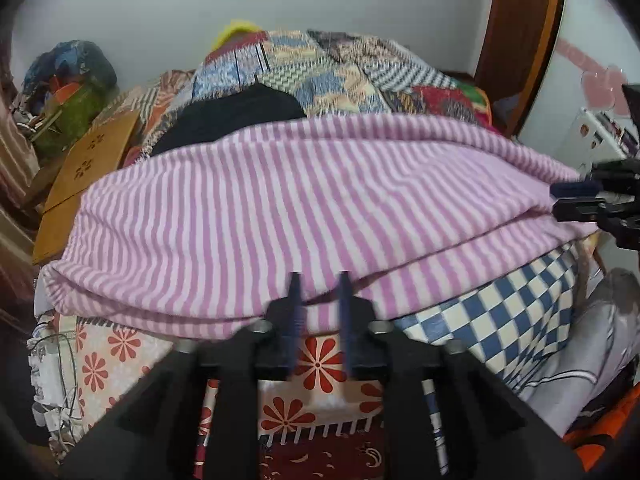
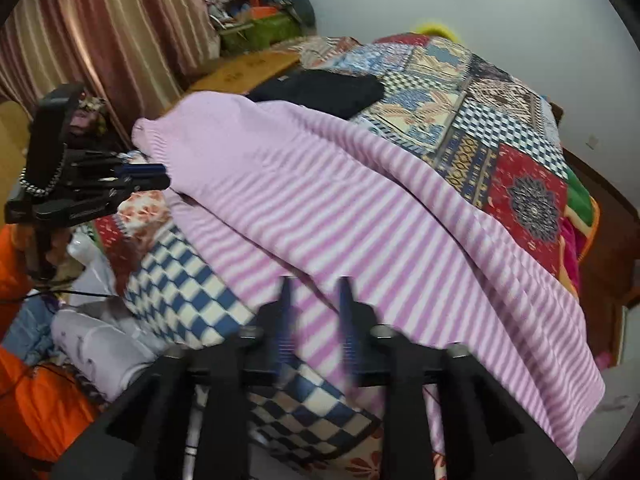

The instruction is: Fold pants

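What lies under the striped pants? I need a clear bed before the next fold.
Under the striped pants show a patchwork quilt, a black garment and a blue checked cloth. Anything beneath the pants' middle is covered.

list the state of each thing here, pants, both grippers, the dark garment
striped pants: folded over in layers, lying across the bed, near edge free of both grippers
left gripper: open, nothing between its fingers, at the pants' near edge
right gripper: open, over the pants, not gripping them
black garment: folded, lying on the quilt behind the pants
patchwork quilt: spread over the bed
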`<state>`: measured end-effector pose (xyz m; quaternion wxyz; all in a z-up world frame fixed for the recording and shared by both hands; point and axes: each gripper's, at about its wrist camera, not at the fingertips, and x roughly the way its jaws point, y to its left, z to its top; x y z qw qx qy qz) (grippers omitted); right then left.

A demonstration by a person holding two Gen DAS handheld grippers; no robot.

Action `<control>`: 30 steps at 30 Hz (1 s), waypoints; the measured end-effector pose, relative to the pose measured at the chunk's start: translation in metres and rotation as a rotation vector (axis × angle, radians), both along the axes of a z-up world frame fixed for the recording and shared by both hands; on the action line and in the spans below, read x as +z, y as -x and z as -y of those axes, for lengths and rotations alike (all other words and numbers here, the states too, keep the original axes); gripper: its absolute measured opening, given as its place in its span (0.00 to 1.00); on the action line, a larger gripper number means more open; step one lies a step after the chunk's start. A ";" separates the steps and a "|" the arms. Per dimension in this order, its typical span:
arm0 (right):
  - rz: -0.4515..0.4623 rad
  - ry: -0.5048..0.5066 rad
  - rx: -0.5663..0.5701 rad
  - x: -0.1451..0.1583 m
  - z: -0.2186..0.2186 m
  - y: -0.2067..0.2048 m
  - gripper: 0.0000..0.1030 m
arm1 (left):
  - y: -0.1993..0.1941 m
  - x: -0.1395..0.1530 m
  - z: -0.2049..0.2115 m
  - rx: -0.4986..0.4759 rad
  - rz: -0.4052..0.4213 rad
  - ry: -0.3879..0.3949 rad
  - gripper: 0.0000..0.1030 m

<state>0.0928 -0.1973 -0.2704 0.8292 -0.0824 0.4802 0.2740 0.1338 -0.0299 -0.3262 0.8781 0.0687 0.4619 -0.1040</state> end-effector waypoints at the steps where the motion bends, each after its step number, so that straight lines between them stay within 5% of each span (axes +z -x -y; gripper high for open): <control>1: 0.007 0.020 -0.001 -0.002 0.000 -0.001 0.45 | -0.001 -0.005 0.001 0.002 -0.007 -0.012 0.40; 5: 0.026 0.124 0.017 -0.016 -0.003 -0.004 0.45 | -0.010 -0.022 0.008 -0.011 -0.035 -0.048 0.46; 10: 0.032 0.110 0.018 -0.024 -0.006 -0.017 0.44 | -0.019 -0.033 0.021 -0.038 -0.006 -0.114 0.46; 11: 0.039 0.106 0.017 -0.023 -0.007 -0.019 0.40 | -0.021 -0.033 0.023 -0.040 0.000 -0.121 0.46; 13: 0.038 0.094 0.028 -0.025 -0.012 -0.024 0.15 | -0.026 -0.033 0.024 -0.035 0.008 -0.123 0.46; 15: 0.045 0.085 0.025 -0.025 -0.014 -0.027 0.10 | -0.031 -0.033 0.024 -0.035 0.014 -0.110 0.42; 20: 0.021 0.016 -0.001 -0.024 -0.010 -0.032 0.06 | -0.042 -0.030 0.026 -0.021 0.032 -0.071 0.10; 30: -0.061 -0.148 0.007 -0.001 -0.001 -0.030 0.05 | -0.033 0.004 0.017 -0.011 0.071 0.014 0.04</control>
